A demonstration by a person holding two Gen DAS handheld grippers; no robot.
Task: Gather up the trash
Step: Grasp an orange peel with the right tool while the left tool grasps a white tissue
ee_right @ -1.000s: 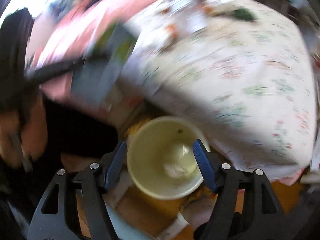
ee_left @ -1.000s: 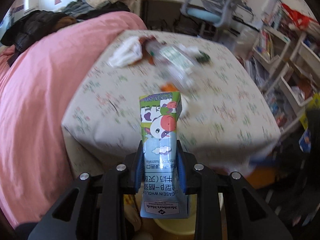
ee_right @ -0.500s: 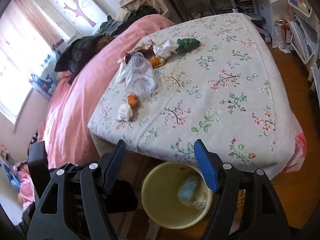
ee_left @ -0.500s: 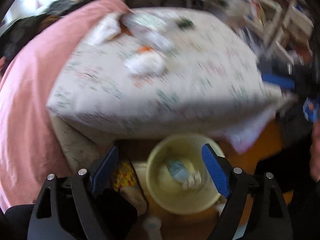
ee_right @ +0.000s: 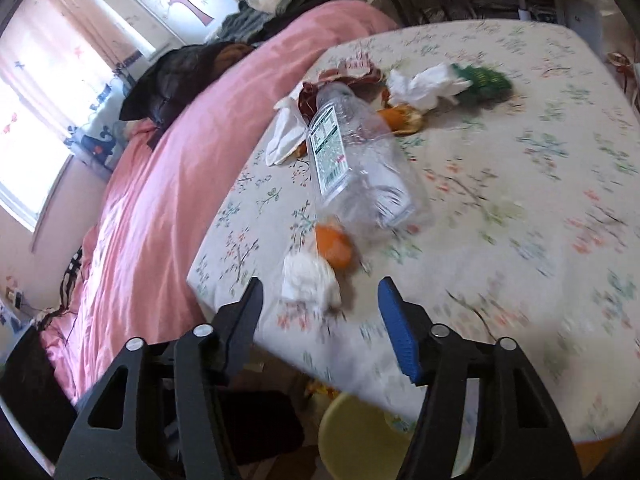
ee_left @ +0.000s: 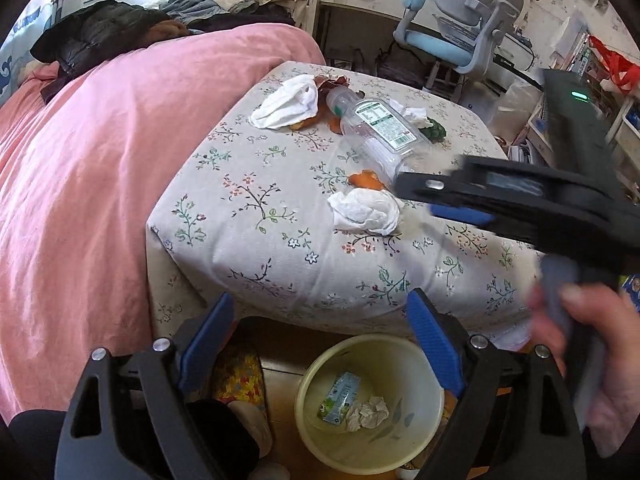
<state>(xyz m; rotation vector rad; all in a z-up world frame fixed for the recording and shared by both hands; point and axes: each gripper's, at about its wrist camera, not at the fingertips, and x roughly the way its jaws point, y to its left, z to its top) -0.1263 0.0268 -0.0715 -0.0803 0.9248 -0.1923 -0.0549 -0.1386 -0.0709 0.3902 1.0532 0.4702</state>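
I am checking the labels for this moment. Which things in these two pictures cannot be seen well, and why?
- Yellow bin, right wrist view: cut by the table edge and the fingers; contents hidden.
- Milk carton in the bin, left wrist view: print too small to read.
- Right gripper, left wrist view: motion-blurred, closing; only one blue pad shows.
- Green wrapper, right wrist view: blurred.
- White tissue, right wrist view: blurred; contact with the orange peel unclear.

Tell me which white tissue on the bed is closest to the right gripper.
The crumpled tissue beside the orange peel, just ahead of the right gripper, whose empty jaws are closing. The other tissues lie farther back, past the plastic bottle.
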